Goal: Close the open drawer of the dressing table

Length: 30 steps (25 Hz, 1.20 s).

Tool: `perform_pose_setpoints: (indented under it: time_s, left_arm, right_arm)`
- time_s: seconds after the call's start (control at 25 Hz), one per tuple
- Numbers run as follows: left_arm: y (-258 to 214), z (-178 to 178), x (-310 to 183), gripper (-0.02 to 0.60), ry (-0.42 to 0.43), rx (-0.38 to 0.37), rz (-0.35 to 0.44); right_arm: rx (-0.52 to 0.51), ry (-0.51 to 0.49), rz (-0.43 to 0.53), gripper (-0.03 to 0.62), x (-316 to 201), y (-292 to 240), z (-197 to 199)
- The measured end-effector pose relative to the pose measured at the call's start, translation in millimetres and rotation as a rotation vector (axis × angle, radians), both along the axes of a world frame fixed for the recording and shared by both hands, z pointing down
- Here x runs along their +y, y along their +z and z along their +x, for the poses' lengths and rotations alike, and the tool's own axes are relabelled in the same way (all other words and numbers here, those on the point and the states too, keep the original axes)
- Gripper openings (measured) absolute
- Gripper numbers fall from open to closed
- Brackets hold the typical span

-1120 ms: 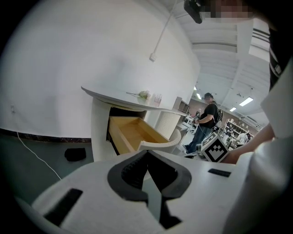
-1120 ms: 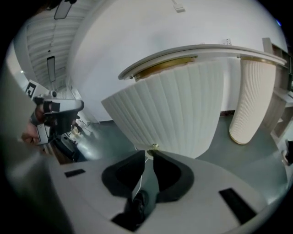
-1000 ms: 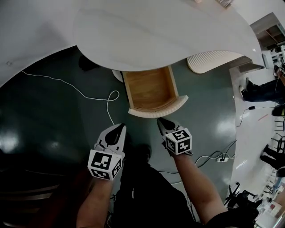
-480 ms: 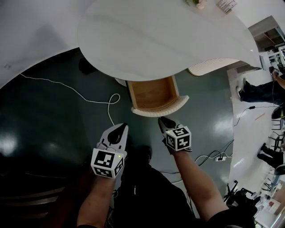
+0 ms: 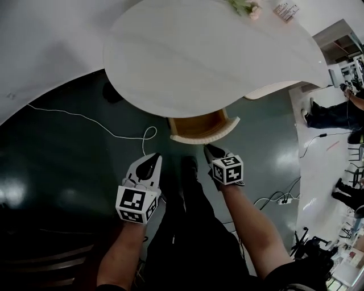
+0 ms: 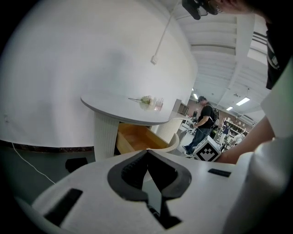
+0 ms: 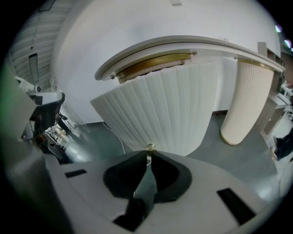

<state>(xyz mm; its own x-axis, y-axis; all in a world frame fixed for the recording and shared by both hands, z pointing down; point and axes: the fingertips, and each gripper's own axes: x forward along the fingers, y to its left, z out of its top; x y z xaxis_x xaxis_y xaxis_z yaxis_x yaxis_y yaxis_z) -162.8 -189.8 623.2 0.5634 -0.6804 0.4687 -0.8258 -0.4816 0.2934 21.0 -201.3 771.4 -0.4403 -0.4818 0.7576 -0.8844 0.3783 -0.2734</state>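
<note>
1. two grippers, one in each hand: the left gripper [image 5: 151, 159] sits lower left of centre in the head view, and the right gripper [image 5: 209, 149] just right of centre.
2. two marker cubes, one per gripper: the left cube [image 5: 136, 204] and the right cube [image 5: 228, 169]. both carry black-and-white square patterns, with no letters to read.
3. the left gripper's jaws are pressed together with nothing between them. it hangs over the dark floor [image 5: 68, 165], apart from the furniture.
4. the right gripper's jaws are also together. their tips meet right at one small brass knob [image 7: 149, 146] on the drawer front. i can't tell whether they pinch it.
5. one drawer [image 5: 202, 128] at the middle of the head view, partly open. a strip of wooden inside shows under the tabletop, and its ribbed cream front curves toward the right gripper.
6. one dressing table [image 5: 210, 57] with a white rounded top fills the upper middle of the frame.
7. one sprig of flowers [image 5: 244, 7] and one printed card [image 5: 286, 9] lie at the table's top right. the print on the card is too small to read.
8. one white cable [image 5: 114, 132] loops across the floor, left of the drawer.
9. one ribbed leg [image 7: 247, 105] stands at the right of the right gripper view.
</note>
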Motion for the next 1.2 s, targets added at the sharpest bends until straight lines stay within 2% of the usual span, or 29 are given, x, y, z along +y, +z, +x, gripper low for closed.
perform_pose_setpoints:
  time_s: [0.48, 0.68, 0.96, 1.2]
  left_arm:
    - [53, -3, -45, 0.008, -0.057, 0.036, -0.013]
    - [62, -9, -63, 0.008, -0.071, 0.042, -0.007]
    - [66, -11, -63, 0.008, -0.067, 0.037, -0.013]
    - [66, -12, -64, 0.008, -0.068, 0.035, -0.015]
  right_arm:
    - [-0.105, 0.031, 0.163, 0.032, -57, -1, -14]
    - [-0.126, 0.043, 0.203, 0.031, -80, -4, -22]
    - [-0.126, 0.049, 0.236, 0.029, -102, -3, -26]
    - [-0.101, -0.055, 0.232, 0.018, -109, 8, -46]
